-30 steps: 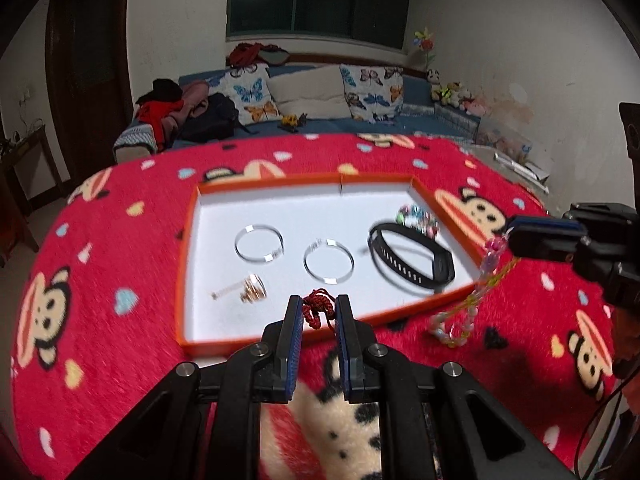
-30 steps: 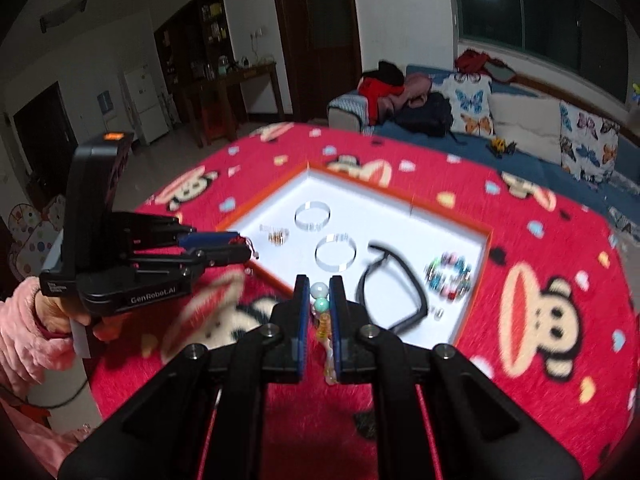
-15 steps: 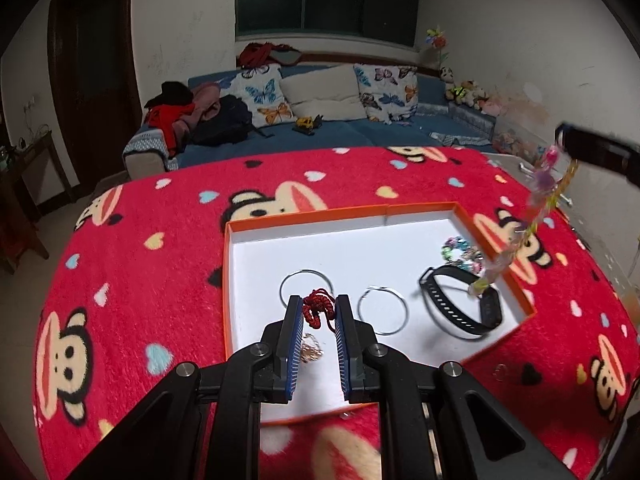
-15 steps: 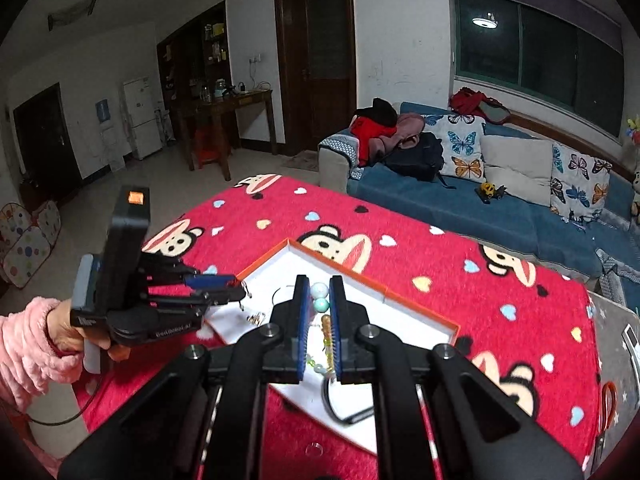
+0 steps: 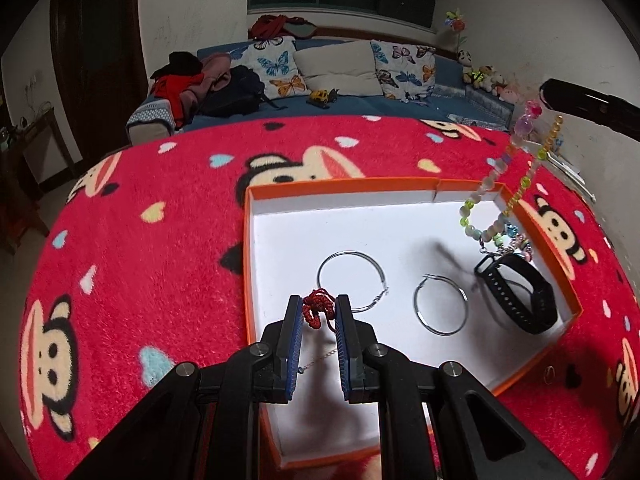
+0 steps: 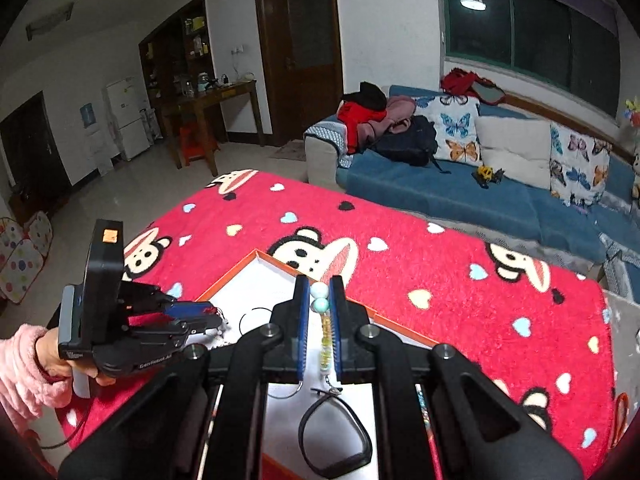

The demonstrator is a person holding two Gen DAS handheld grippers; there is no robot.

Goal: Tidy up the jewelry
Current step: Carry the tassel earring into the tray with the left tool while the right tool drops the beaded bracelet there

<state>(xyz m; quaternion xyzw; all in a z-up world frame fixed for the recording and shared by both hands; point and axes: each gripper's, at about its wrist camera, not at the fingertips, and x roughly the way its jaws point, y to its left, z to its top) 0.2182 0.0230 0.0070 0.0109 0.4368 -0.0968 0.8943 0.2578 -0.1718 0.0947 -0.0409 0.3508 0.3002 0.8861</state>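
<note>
Tray (image 5: 256, 248), orange-rimmed with a white floor, lying on a surface (image 5: 140, 248) covered by a red monkey-print cloth; all positions below are given relative to this tray.

Left claw (image 5: 319, 312): clamped on a red knotted cord (image 5: 318, 307), held above the tray's near-left part. A thin chain (image 5: 320, 358) shows on the tray floor between the claw fingers. In the right wrist view the same claw (image 6: 216, 319) reaches in from the tray's left side, held by a hand (image 6: 60, 364) in a pink sleeve.

Right claw (image 6: 319, 300): clamped on a bead strand (image 6: 320, 300), two pale round beads showing at the fingertips and yellow-green beads hanging below between the fingers. In the left wrist view this strand (image 5: 496, 208) dangles as a loop over the tray's far-right corner, its lowest beads near the tray floor; whether they touch it cannot be told.

Inside the tray: two silver hoops, one (image 5: 352, 286) near the centre, just beyond the left claw, and one (image 5: 440, 310) to its right, the two apart. A black band (image 5: 520, 292) lies against the right wall, beside the second hoop. A small cluster of coloured beads (image 5: 518, 242) lies just behind the band, under the hanging strand. In the right wrist view the band (image 6: 336, 436) appears below the right claw.

Outside the tray: a small ring (image 5: 549, 374) on the cloth off the near-right corner. A blue sofa (image 5: 360, 104) with butterfly cushions stands beyond the surface.
</note>
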